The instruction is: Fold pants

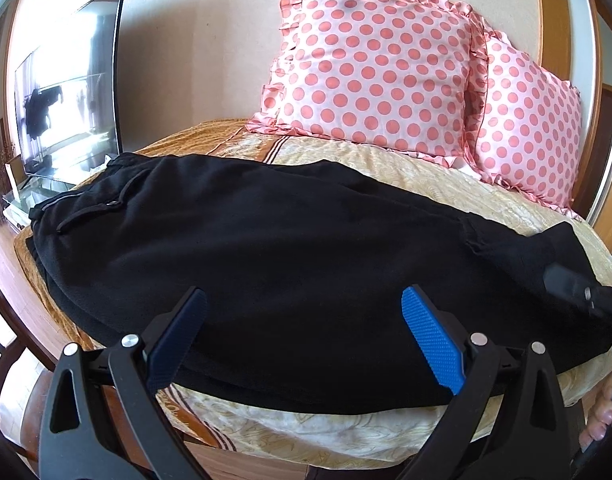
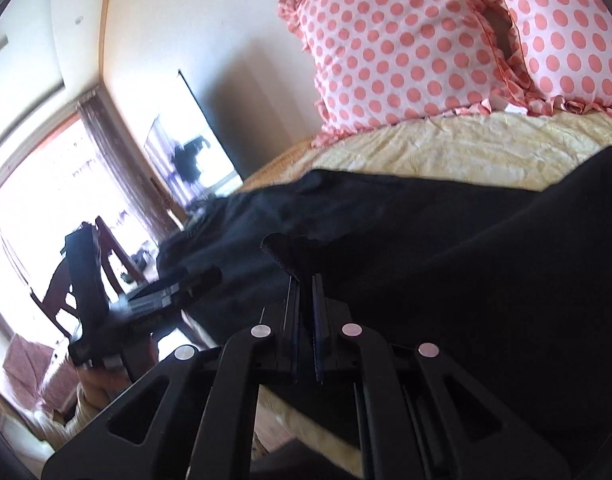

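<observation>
Black pants (image 1: 290, 248) lie lengthwise across the bed, waistband and drawstring at the left, leg cuffs at the right. My left gripper (image 1: 306, 316) is open over the near edge of the pants, its blue pads apart with nothing between them. My right gripper (image 2: 304, 280) is shut on a pinched fold of the black pants (image 2: 446, 264) near the leg end. In the left wrist view the right gripper (image 1: 582, 288) shows at the right edge on the cuffs. In the right wrist view the left gripper (image 2: 158, 300) shows at the left.
Two pink polka-dot pillows (image 1: 378, 68) lean against the wall behind the pants. The bed has a yellow patterned cover (image 1: 386, 164). A TV (image 1: 74, 92) stands at the left past the bed's end. A wooden chair (image 2: 106, 248) and a bright window are beyond.
</observation>
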`<act>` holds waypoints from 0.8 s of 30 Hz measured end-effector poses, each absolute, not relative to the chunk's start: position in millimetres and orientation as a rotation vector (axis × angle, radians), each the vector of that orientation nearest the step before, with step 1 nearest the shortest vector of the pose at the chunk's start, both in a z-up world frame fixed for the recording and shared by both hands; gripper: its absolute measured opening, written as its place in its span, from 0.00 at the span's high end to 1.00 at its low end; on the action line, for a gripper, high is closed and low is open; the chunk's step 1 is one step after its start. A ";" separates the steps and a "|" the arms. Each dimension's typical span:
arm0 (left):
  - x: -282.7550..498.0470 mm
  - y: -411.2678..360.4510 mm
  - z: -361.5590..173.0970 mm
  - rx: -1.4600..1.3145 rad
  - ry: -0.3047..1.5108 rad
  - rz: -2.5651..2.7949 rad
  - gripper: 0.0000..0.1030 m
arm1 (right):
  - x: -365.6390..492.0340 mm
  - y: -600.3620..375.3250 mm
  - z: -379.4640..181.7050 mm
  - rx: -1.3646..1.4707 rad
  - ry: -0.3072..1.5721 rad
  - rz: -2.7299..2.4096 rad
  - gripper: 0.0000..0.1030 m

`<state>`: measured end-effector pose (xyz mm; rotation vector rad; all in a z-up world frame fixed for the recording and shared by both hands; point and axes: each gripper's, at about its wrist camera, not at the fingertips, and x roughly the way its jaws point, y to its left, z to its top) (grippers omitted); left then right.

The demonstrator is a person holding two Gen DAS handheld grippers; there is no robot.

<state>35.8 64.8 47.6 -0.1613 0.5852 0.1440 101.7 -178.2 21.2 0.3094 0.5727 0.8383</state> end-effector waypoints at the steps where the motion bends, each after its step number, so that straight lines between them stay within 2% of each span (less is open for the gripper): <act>1: 35.1 63.1 48.9 -0.161 0.580 0.140 0.05 | 106.3 -176.2 25.3 0.325 0.551 0.832 0.95; 4: 32.2 60.5 50.4 -0.143 0.573 0.145 0.05 | 113.9 -166.5 34.7 0.346 0.498 0.829 0.95; 10: 26.8 66.1 47.8 -0.131 0.575 0.151 0.05 | 89.1 -132.8 -12.5 0.147 0.674 0.904 0.95; 16: 31.3 59.7 47.4 -0.140 0.573 0.123 0.05 | 78.3 -141.7 -15.6 0.124 0.647 0.863 0.93; 17: 31.9 56.8 48.2 -0.139 0.569 0.110 0.05 | 77.3 -137.9 -15.8 0.090 0.657 0.864 0.89; 19: 32.2 51.8 50.0 -0.128 0.564 0.096 0.05 | 71.0 -134.2 -9.2 0.049 0.649 0.876 0.73; 20: 31.8 49.6 51.5 -0.123 0.559 0.087 0.05 | 66.5 -135.4 -4.5 0.045 0.643 0.889 0.52; 21: 31.1 47.3 53.3 -0.121 0.551 0.074 0.05 | 62.0 -138.3 0.6 0.043 0.623 0.885 0.36; 24: 30.1 35.4 60.6 -0.110 0.518 0.012 0.05 | 50.4 -159.1 23.1 0.035 0.518 0.828 0.35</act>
